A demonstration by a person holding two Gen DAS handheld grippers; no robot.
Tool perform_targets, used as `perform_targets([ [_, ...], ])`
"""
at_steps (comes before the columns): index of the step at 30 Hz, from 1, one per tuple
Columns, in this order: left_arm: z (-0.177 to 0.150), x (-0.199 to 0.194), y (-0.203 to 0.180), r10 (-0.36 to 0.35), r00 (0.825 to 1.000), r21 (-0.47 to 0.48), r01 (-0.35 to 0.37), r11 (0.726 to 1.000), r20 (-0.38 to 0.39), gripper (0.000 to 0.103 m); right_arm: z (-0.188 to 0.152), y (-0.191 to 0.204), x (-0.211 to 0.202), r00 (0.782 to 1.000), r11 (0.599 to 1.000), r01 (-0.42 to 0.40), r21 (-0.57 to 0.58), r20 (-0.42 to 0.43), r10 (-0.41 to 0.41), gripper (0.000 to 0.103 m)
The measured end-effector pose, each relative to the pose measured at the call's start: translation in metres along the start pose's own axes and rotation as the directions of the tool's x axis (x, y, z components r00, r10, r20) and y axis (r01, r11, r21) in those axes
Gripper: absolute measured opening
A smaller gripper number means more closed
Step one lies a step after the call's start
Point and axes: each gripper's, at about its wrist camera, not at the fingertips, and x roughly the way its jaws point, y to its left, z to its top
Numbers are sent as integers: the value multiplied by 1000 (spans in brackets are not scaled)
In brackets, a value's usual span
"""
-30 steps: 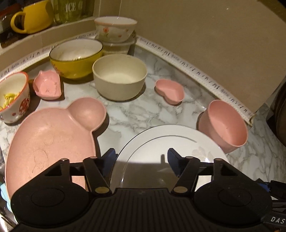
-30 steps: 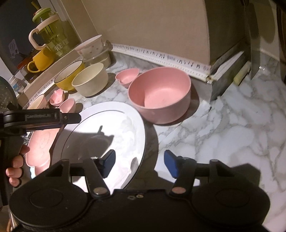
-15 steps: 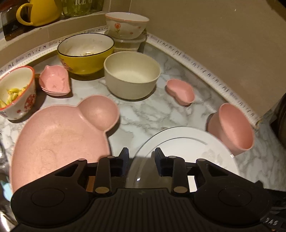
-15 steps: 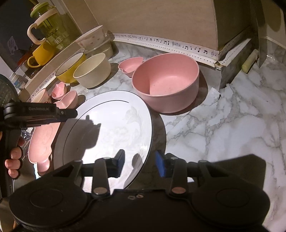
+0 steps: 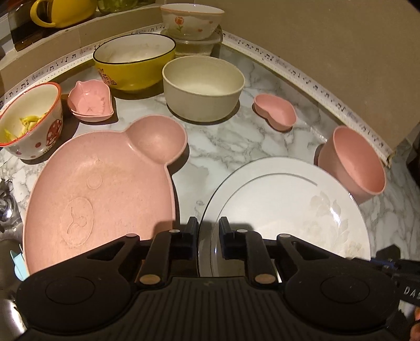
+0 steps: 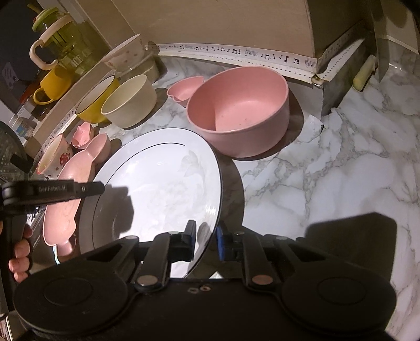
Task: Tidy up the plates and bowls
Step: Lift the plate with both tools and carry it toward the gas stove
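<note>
Two grippers meet on one white plate (image 5: 283, 209), round, glossy, with a thin dark ring and a faint embossed flower, low in both frames. The left gripper (image 5: 207, 237) is closing its jaws over the plate's left rim; the right gripper (image 6: 206, 240) is closing over the right rim, which stands tilted off the marble counter (image 6: 328, 183). Whether the pads already press the rim I cannot tell.

Just left of the plate lies one matte pink bear-shaped plate (image 5: 105, 194) with a round ear well. To the plate's right, one large pink bowl (image 6: 239, 115), smooth and straight-walled. Further up: one cream bowl (image 5: 203, 91), one yellow bowl (image 5: 134, 64) with a dark rim, one mushroom-printed bowl (image 5: 31, 123) at the left edge holding yellow scraps, and two small pink dishes, one heart-shaped (image 5: 275, 111), one animal-shaped (image 5: 90, 103). Farthest back, one flowered bowl (image 5: 190, 22) sits atop a clear container, before a music-note strip (image 6: 236, 51).
</note>
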Motion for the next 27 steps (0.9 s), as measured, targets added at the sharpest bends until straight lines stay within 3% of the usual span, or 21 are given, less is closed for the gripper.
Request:
perform_targets([
  [7,-5,1,-2,12,1000,0,-12,1000,-5,17,0,1,1,1000,1000,23,9,3,-23,9],
  [27,-14,-5,-11,17,1000,30,-17,999,20,16,-8,5,-14,998,998,53,-39,45,-51,9],
])
